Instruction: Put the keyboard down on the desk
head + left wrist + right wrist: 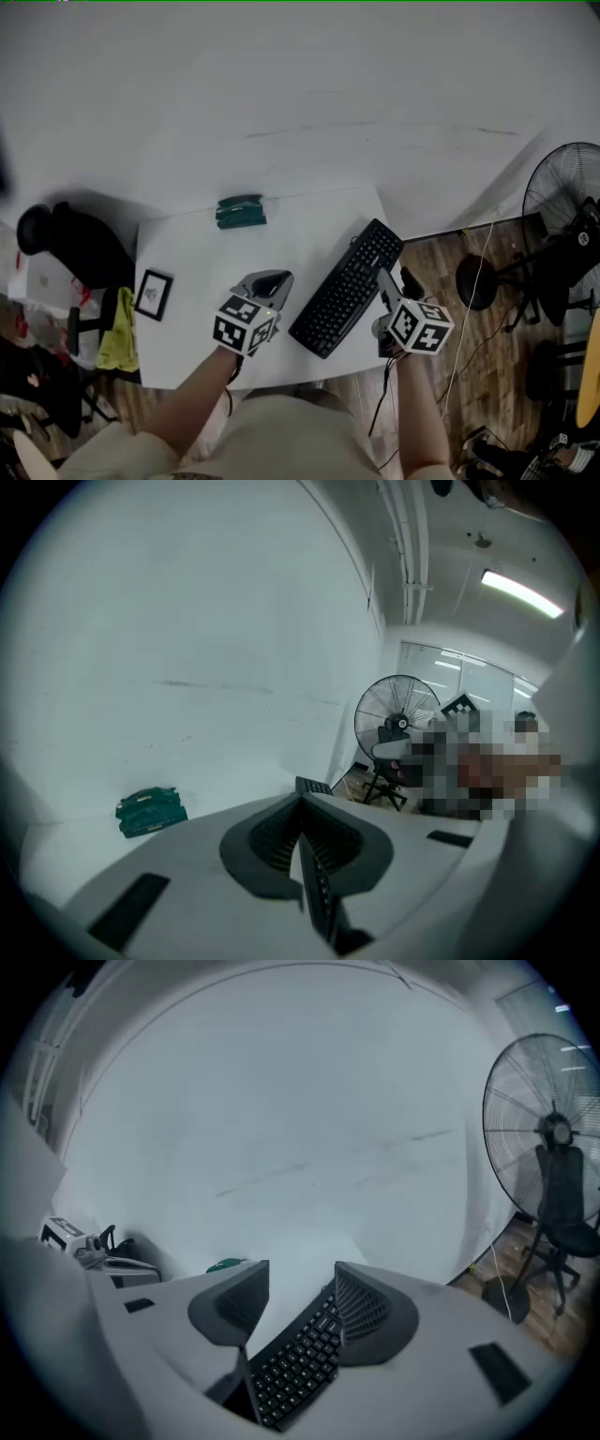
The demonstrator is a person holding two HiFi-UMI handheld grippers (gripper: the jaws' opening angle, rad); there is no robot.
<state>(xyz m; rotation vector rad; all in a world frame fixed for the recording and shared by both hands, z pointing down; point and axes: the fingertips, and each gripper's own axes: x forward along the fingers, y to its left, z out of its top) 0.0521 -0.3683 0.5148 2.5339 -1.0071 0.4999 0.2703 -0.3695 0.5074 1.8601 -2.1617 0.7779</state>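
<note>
keyboard (349, 287) on desk (187, 246), beside right tongs (392, 283)

The green object (241, 212) at the far edge of the desk (187, 253) is too small to identify, the fan (562, 187) is cut by the head view's right edge, and the closed jaws of the left gripper (302, 808) hide all but one corner of the keyboard (314, 786).

Pale grey shells form the left gripper (272, 280) and right gripper (394, 281); a black-and-white marker cube (246, 324) sits behind each claw.
</note>
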